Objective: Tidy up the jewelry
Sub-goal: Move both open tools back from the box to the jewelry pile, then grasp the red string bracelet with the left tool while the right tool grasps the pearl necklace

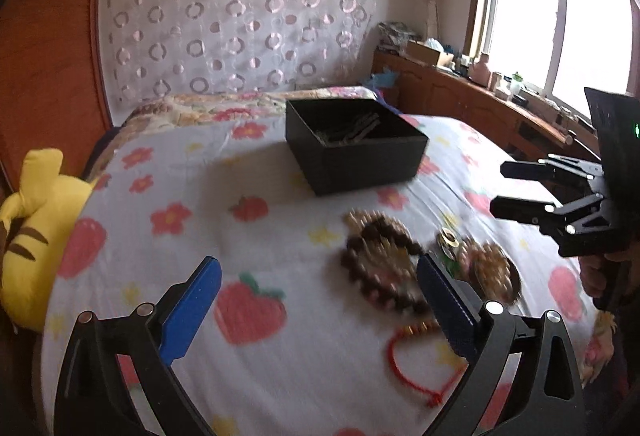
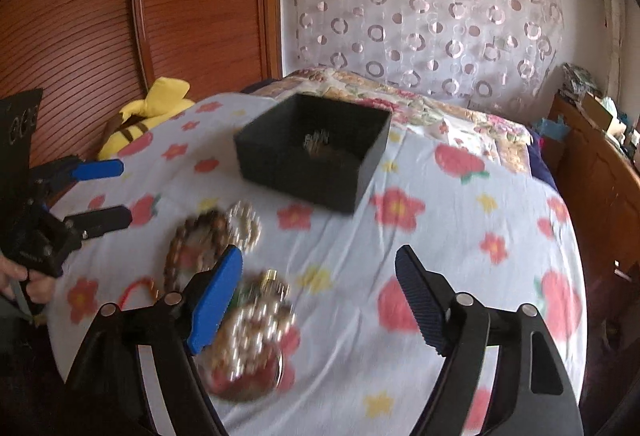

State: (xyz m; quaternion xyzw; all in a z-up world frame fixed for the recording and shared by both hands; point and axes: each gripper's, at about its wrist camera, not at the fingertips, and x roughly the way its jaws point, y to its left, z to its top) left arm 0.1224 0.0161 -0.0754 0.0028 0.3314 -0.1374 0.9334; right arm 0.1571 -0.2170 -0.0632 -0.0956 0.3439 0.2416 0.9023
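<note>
A black open box (image 1: 356,146) with some metal pieces inside sits on the floral bedspread; it also shows in the right wrist view (image 2: 312,148). Brown bead bracelets (image 1: 380,264) (image 2: 200,240), a pale bead bracelet (image 2: 244,222), a pearl and gold pile (image 1: 488,268) (image 2: 252,332) and a red cord bracelet (image 1: 416,360) (image 2: 138,290) lie in front of it. My left gripper (image 1: 320,280) (image 2: 122,192) is open and empty above the beads. My right gripper (image 2: 320,272) (image 1: 500,188) is open and empty over the pearl pile.
A yellow striped plush toy (image 1: 32,236) (image 2: 148,112) lies at the bed's left edge by a wooden wardrobe (image 2: 140,16). A wooden sideboard (image 1: 480,104) with clutter runs under the window on the right. A patterned curtain (image 1: 240,16) hangs behind the bed.
</note>
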